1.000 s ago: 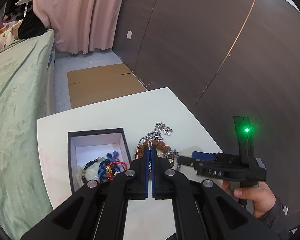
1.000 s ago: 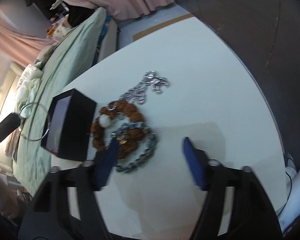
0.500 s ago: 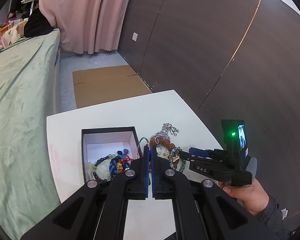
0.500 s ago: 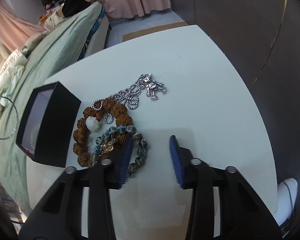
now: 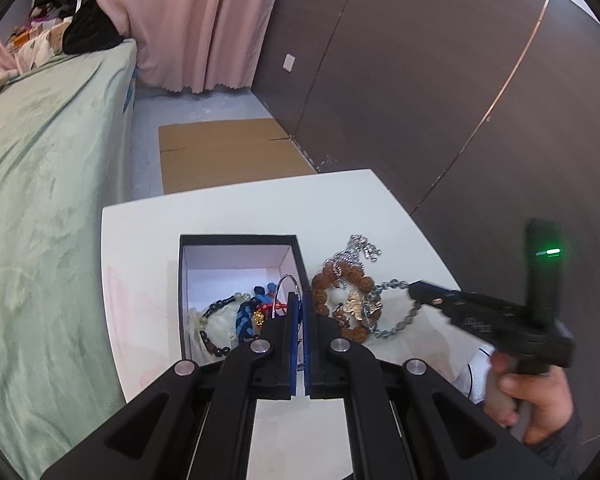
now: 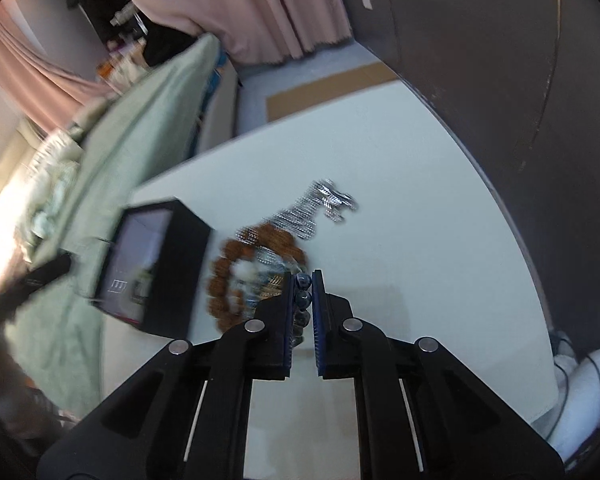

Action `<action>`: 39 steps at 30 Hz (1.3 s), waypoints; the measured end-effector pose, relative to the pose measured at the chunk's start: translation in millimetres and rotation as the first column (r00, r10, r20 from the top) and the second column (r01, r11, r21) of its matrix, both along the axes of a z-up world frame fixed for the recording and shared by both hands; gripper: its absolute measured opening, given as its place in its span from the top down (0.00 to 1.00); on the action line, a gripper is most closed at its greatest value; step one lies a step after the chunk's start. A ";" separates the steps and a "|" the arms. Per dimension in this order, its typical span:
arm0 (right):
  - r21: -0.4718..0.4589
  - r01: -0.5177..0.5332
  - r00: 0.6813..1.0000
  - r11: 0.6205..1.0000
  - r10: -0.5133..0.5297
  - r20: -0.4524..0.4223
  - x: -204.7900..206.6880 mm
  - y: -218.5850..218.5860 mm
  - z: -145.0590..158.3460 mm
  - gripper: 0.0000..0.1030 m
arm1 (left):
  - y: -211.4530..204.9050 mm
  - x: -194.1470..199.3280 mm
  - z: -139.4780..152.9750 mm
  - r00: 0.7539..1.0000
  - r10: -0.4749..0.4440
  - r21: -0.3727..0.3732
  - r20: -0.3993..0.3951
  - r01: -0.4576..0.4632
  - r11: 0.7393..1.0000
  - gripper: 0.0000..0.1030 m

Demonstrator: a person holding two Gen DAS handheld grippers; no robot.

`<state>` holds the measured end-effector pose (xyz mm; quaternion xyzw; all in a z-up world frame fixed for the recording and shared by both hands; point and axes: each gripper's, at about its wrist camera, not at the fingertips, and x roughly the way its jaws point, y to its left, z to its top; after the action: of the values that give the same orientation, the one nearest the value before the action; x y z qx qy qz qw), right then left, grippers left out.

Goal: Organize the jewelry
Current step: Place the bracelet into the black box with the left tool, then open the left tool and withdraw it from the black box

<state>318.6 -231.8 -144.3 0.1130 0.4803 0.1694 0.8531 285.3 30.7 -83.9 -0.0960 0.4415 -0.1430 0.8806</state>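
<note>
- Right gripper (image 6: 303, 285) pinched shut on the dark bead bracelet (image 6: 302, 295); jaws just closed, round shiny beads squeezed between the blue pads; rest of the loop dangling down toward the white table (image 6: 400, 240).
- Black box (image 6: 168, 276) off to the left of that gripper, open top, white inside; next move judged as a carry leftward over the brown bead bracelet (image 6: 236, 276) and down into the box.
- Left gripper (image 5: 299, 312) shut on a thin silver bangle (image 5: 285, 292); hovering over the right edge of the black box, nearer to it than the right one.
- Already in the box: dark beads, a blue braided cord, red thread.
- Silver chain (image 5: 358, 246) lying past the brown beads, small metal links, loose and floppy; brown beads big and bumpy, in a round ring; gold charm (image 5: 354, 304) in the middle.
</note>
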 end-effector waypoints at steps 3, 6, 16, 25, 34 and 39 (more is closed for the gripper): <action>0.045 -0.014 0.999 0.999 0.012 0.049 -7.6 2.1 18.6 0.91 | 1.8 5.3 -7.7 0.999 0.032 0.017 -0.018 -0.032 0.999 0.99; 0.079 -0.026 0.997 0.997 0.021 0.068 -11.4 3.6 27.6 0.91 | 3.0 7.2 -10.9 0.999 0.035 0.010 -0.032 -0.034 0.999 0.98; 0.208 -0.067 0.994 0.976 0.046 0.102 -19.5 12.6 44.4 0.91 | 13.9 -10.7 0.0 0.998 0.055 -0.002 0.005 -0.055 0.998 0.43; 0.289 -0.112 0.987 0.951 0.072 0.145 -23.2 33.4 54.9 0.91 | 30.5 -27.2 13.2 0.996 0.080 -0.004 0.039 -0.080 0.997 0.28; 0.348 -0.170 0.977 0.922 0.112 0.182 -23.6 66.7 60.6 0.91 | 54.7 -39.8 14.8 0.991 0.118 -0.010 0.059 -0.117 0.993 0.09; 0.307 -0.189 0.980 0.933 0.163 0.110 -19.1 90.7 51.8 0.79 | 61.5 -44.2 12.4 0.991 0.125 -0.013 0.054 -0.124 0.992 0.08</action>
<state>299.5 -141.1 -92.5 0.1974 0.4192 0.3244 0.8246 241.1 92.2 -71.5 -0.1237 0.4096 -0.0926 0.8991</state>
